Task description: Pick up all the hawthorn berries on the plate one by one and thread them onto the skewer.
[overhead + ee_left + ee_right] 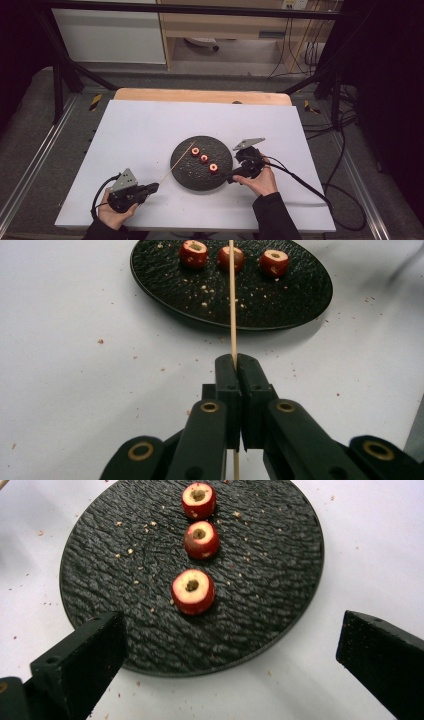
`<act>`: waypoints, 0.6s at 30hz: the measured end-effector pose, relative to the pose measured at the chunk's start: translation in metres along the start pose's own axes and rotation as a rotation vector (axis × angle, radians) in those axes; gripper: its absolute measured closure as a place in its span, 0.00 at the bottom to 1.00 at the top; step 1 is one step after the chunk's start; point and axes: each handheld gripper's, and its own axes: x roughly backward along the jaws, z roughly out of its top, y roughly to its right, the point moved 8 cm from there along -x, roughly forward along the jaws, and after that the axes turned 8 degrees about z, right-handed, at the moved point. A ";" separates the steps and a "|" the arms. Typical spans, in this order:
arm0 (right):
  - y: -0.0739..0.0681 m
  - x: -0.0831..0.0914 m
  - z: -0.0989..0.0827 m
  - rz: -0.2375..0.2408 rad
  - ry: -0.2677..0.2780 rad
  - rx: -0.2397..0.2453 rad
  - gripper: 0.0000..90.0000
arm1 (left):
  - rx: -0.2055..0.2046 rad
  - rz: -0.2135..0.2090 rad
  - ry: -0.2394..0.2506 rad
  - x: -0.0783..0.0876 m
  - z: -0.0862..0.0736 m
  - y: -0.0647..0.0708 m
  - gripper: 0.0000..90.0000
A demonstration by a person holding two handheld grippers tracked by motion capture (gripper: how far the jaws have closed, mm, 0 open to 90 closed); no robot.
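The left claw (154, 187) is pinching the skewer (232, 305) tight between pressed-together jaws, its tip reaching over the black plate (186, 176) on the worktop (140, 130). Three cored fruits (204, 159) are sitting in a row mid-plate. The right claw (234, 176) is hovering spread at the plate's near rim, holding nothing. Judging from this, it should be gripping the nearest fruit (193, 591) by its sides, keeping the hole lined up with the skewer.

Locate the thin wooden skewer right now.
The thin wooden skewer sits clamped in the left claw, slanting up over the round black plate's left edge in the high view.
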 end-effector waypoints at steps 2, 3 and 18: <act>-0.002 -0.004 0.005 -0.011 -0.016 0.000 0.02 | 0.002 -0.002 -0.003 0.000 -0.001 0.000 0.98; -0.003 -0.006 0.007 -0.015 -0.023 0.001 0.03 | -0.002 -0.004 -0.005 0.000 -0.001 0.000 0.98; -0.016 -0.036 0.025 0.045 -0.169 0.006 0.30 | -0.026 -0.016 -0.027 -0.004 -0.005 0.004 0.98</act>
